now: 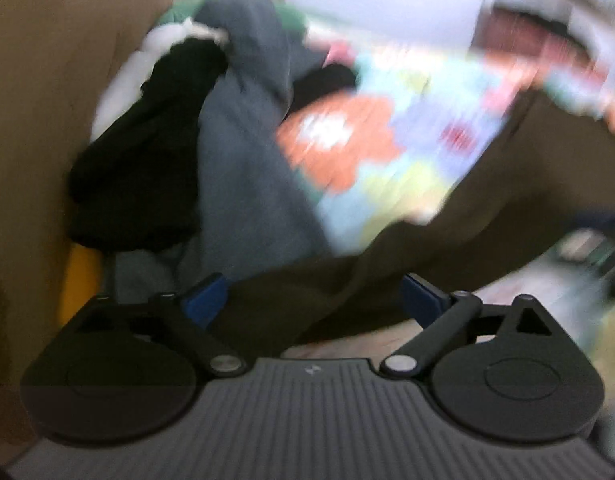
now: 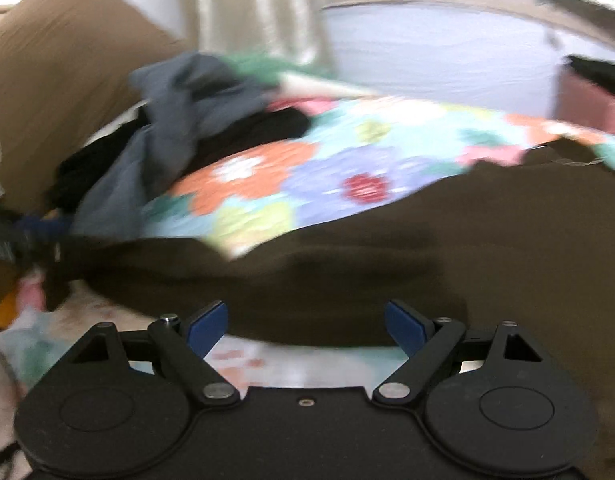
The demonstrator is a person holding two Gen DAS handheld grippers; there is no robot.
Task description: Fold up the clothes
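Your dark olive-brown garment [image 2: 387, 256] lies spread flat and smooth across the flowered bedcover [image 2: 307, 168], its near edge just beyond your fingertips. Your right gripper [image 2: 306, 326] stands with jaws wide apart, nothing between the blue pads. Your left gripper [image 1: 313, 298] is likewise spread, empty, above the garment's left part. A heap of grey, black and green clothes [image 1: 211, 128] lies far left.

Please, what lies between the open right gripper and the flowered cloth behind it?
In the right wrist view, only the dark brown garment lies between the right gripper and the flowered cloth. The jaws stand open, holding nothing.
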